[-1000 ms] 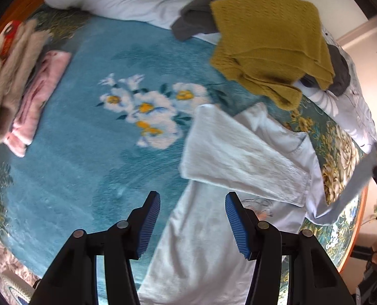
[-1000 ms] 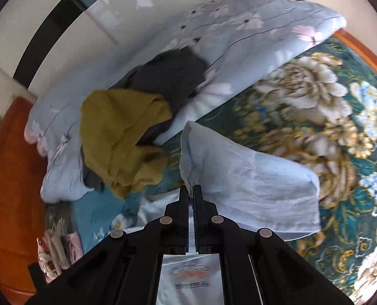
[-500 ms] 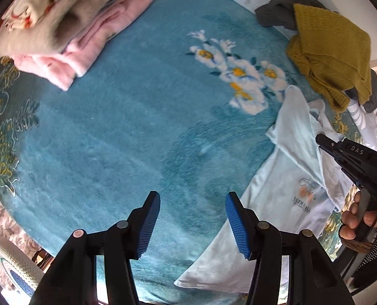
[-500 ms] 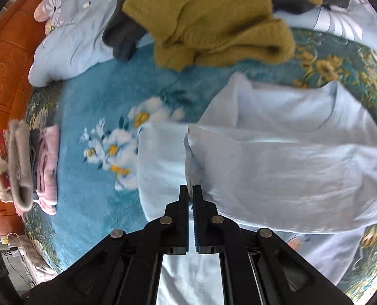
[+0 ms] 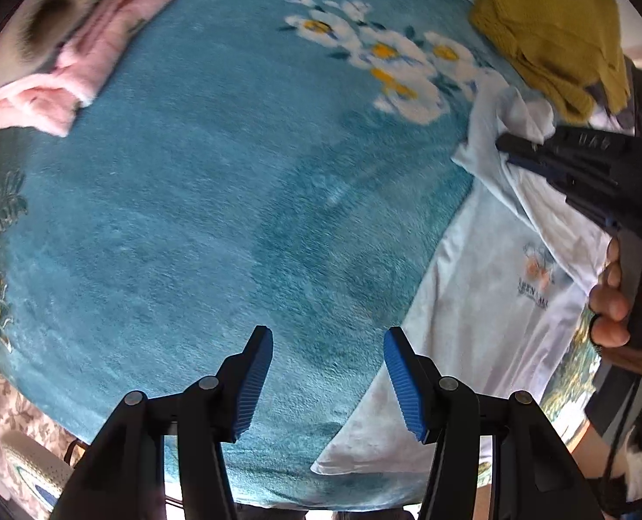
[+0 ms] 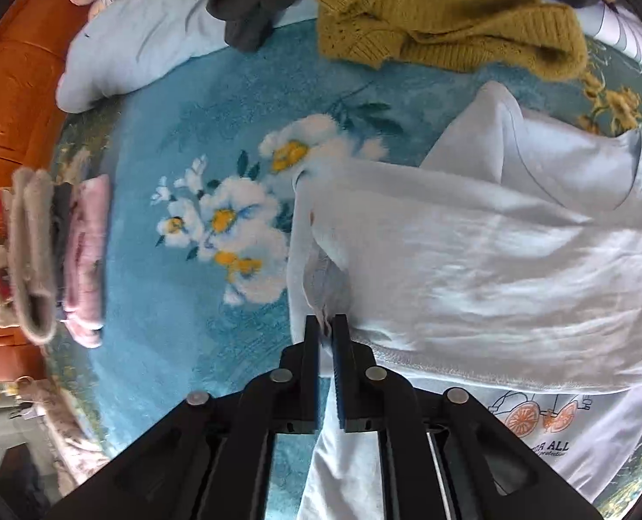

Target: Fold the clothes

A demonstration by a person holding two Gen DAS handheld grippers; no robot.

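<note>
A white T-shirt [image 6: 472, 260] with a small printed logo lies on the blue flowered blanket [image 6: 169, 325], one sleeve folded across its chest. My right gripper [image 6: 325, 318] points down at the folded edge. Its jaws are opening by a narrow gap, and a bunch of the sleeve is still caught between the tips. In the left wrist view the right gripper [image 5: 505, 147] reaches in from the right, held by a hand [image 5: 611, 303], over the T-shirt [image 5: 472, 303]. My left gripper [image 5: 327, 338] hangs open over bare blanket [image 5: 212, 216], just left of the shirt's hem, with nothing between its fingers.
A mustard knit sweater [image 6: 451, 8] and a dark grey garment [image 6: 251, 8] lie heaped above the shirt. A stack of folded pink and beige clothes [image 6: 61, 260] sits at the blanket's left side. A pale blue pillow [image 6: 147, 30] and an orange wooden headboard [image 6: 9, 86] lie beyond.
The right gripper swung down and carried the sleeve across the shirt's body, and its jaws have parted slightly. The left gripper drifted lower over the blanket, still holding nothing.
</note>
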